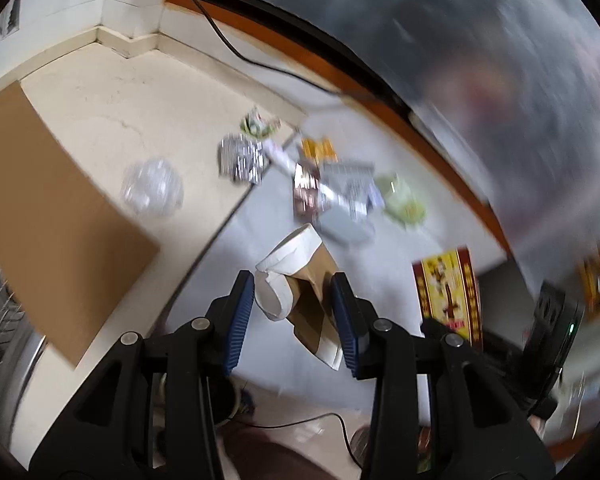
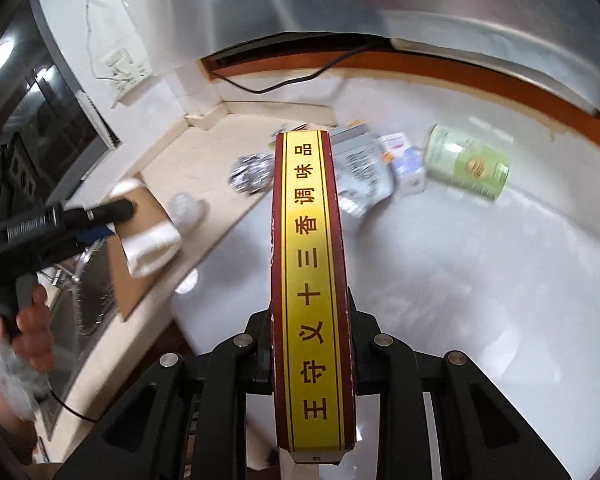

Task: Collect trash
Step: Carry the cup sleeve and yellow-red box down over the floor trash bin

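My left gripper (image 1: 294, 292) is shut on a crushed white and brown paper cup (image 1: 300, 276), held above the white table (image 1: 380, 264). From the right wrist view, that same left gripper (image 2: 112, 216) is at the left with the cup (image 2: 152, 240) in its blue pads. My right gripper (image 2: 310, 280) is shut on a flat red and yellow box (image 2: 306, 240) held on edge; the box hides the fingertips. The box (image 1: 448, 292) also shows to the right of the cup. Loose trash lies beyond on the table: a green can (image 2: 466, 164), a grey pouch (image 2: 360, 168) and a foil wrapper (image 2: 252, 172).
A cardboard sheet (image 1: 40, 220) lies on the beige counter (image 1: 100, 100) at the left, beside a clear plastic tub (image 1: 152, 188). A black cable (image 1: 228, 40) runs along the wooden edge at the back. Blurred translucent plastic film (image 1: 500, 40) fills the upper right. A sink (image 2: 88, 292) is at lower left.
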`<move>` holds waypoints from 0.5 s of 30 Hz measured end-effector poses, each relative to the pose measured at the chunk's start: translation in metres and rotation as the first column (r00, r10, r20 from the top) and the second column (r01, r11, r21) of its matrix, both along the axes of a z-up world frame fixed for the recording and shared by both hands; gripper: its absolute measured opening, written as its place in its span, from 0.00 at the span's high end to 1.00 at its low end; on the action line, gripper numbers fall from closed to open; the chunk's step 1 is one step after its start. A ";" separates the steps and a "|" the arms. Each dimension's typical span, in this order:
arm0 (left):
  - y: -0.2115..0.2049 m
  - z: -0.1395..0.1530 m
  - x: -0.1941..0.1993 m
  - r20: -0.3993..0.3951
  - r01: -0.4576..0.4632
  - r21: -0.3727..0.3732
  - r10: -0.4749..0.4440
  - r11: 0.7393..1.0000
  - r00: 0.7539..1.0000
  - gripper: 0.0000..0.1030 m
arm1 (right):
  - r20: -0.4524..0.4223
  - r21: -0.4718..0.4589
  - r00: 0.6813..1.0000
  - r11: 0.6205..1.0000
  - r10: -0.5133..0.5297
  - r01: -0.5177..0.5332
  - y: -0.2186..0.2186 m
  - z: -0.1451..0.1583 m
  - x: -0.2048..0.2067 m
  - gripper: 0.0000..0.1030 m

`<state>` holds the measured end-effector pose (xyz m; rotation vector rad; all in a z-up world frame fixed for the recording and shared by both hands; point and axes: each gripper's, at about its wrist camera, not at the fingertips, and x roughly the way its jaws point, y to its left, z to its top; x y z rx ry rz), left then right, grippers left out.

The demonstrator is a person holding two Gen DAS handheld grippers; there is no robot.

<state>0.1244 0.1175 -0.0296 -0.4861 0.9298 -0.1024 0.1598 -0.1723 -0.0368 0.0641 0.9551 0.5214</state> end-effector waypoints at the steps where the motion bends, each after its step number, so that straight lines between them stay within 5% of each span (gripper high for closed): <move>1: 0.000 -0.001 -0.013 -0.005 0.024 0.007 -0.024 1.000 1.000 0.65 | 0.000 0.001 1.000 1.000 -0.004 0.004 0.005 0.000 -0.013 0.77; 8: 0.001 -0.030 -0.096 -0.061 0.146 0.052 -0.142 0.988 0.988 0.65 | -0.035 0.024 0.999 0.999 -0.032 0.033 0.046 -0.024 -0.113 0.77; 15: -0.006 -0.088 -0.138 -0.150 0.183 0.083 -0.170 0.980 0.974 0.65 | -0.132 0.008 0.989 0.997 -0.073 0.075 0.075 -0.081 -0.192 0.77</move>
